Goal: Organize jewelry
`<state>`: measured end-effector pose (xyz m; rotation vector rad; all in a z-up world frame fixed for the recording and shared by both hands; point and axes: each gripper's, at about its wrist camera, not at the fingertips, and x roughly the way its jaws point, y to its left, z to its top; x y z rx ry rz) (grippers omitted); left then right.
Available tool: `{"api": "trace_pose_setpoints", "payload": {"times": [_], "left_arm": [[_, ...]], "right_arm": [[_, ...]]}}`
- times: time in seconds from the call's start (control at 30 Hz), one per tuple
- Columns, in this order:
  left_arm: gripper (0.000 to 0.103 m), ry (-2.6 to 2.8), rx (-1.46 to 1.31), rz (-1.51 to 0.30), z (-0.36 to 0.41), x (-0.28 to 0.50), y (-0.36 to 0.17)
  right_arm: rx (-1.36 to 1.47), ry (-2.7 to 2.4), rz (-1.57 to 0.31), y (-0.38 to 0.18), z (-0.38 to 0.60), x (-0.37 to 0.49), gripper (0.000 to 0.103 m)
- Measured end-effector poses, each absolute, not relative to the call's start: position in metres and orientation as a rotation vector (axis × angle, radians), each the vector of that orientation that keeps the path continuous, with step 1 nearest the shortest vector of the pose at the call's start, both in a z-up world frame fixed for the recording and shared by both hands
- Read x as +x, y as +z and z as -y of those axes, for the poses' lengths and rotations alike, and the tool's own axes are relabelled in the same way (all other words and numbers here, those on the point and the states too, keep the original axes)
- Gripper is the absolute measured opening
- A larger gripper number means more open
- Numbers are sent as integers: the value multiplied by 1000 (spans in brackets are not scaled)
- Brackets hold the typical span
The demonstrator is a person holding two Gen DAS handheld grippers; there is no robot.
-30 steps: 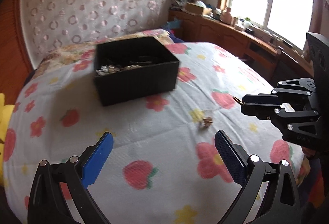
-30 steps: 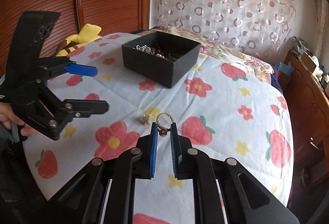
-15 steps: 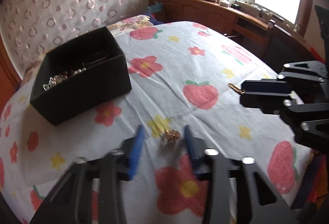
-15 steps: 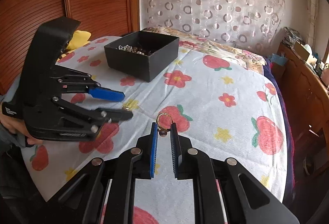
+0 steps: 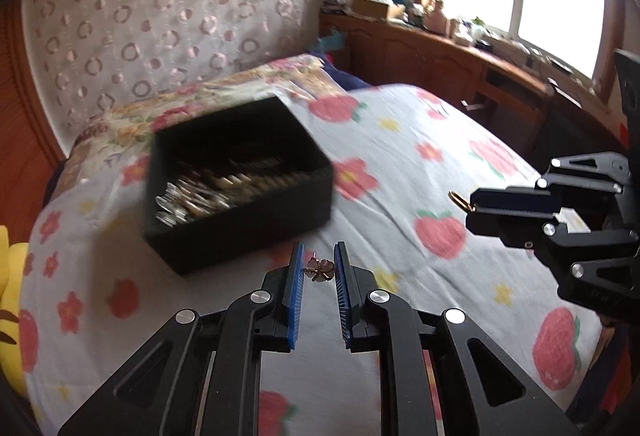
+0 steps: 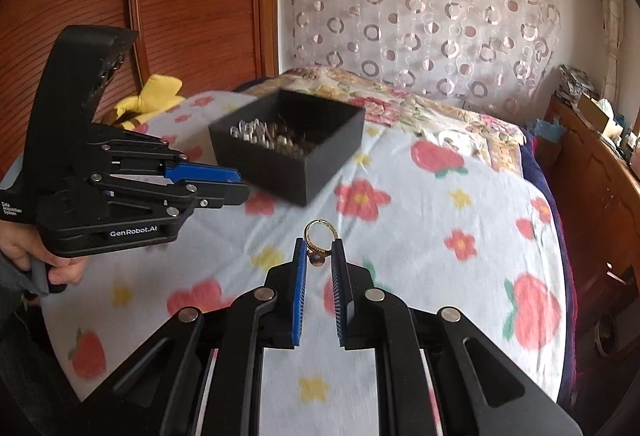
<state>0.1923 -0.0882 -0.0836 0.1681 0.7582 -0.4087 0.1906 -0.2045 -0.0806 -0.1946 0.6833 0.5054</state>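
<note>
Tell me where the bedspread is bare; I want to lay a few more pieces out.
Bare bedspread stretches right of the black box toward the dresser. It is crowded in front of the box, where the left tongs and right tongs work.

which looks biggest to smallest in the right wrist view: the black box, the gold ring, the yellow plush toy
1. black box, clearly largest.
2. yellow plush toy, though the left gripper partly hides it.
3. gold ring, smallest even though nearest the camera, pinched in the right gripper.
</note>
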Motion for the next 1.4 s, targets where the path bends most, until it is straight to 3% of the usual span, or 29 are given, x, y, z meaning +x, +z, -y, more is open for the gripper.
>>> {"api": "trace_pose_setpoints", "payload": {"times": [0.5,0.53,0.57,0.67,0.83,0.93,1.17,1.3,1.4], "left_arm": [[15,-304,47,-709,36,244,-47],[21,-298,49,-706,35,246,-46],[33,-295,48,-703,34,246,-45],[46,-282,32,-679,28,244,-42],[58,-248,18,-656,16,234,-40],[66,-232,13,-640,7,228,-38],[89,-188,19,-597,-4,204,-35],[95,-170,33,-552,-3,182,-28],[95,-168,50,-524,0,161,-26]], "right_arm": [[-162,538,-670,-59,151,256,14],[-162,539,-673,-58,149,259,14],[-163,539,-678,-58,147,263,14],[-160,538,-692,-59,142,272,15],[-164,516,-707,-62,136,280,15],[-158,518,-698,-62,137,279,31],[-115,487,-665,-50,147,267,33],[-77,469,-599,-37,158,241,49],[-87,452,-555,-32,162,221,55]]}}
